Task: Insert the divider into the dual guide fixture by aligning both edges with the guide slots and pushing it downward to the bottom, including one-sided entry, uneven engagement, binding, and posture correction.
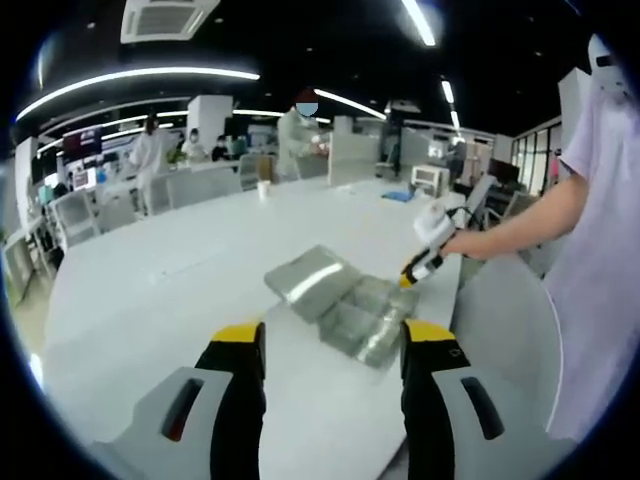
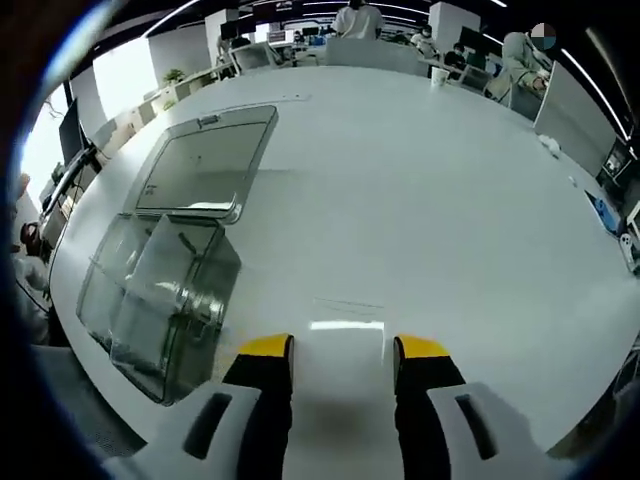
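**A:** What is on the table, and where?

**B:** A clear plastic box, the dual guide fixture (image 2: 160,300), sits on a white table (image 2: 420,200) near its edge. A flat clear panel with a raised rim (image 2: 205,160) lies on the table touching the fixture's far side. In the right gripper view both are left of the jaws. In the left gripper view the same fixture (image 1: 365,320) and panel (image 1: 310,275) lie ahead, between the jaws and slightly beyond.

**A:** Where is the divider?

**B:** A clear upright sheet seems to stand inside the fixture, possibly the divider (image 2: 165,270), though clear on clear makes that hard to confirm. I cannot tell whether it is fully seated.

**A:** And the tongs?

**B:** The left gripper (image 1: 333,345) is spread wide, holding nothing. The right gripper (image 2: 340,348) is likewise released and empty. From the left gripper view, the right gripper (image 1: 425,262) hovers just beside the fixture, in a person's hand.

**A:** How would the divider handle?

**B:** Probably light, stiff and slick (thin clear plastic usually is), and liable to bind if tilted. I would pinch it at the middle of the top edge, keeping it level.
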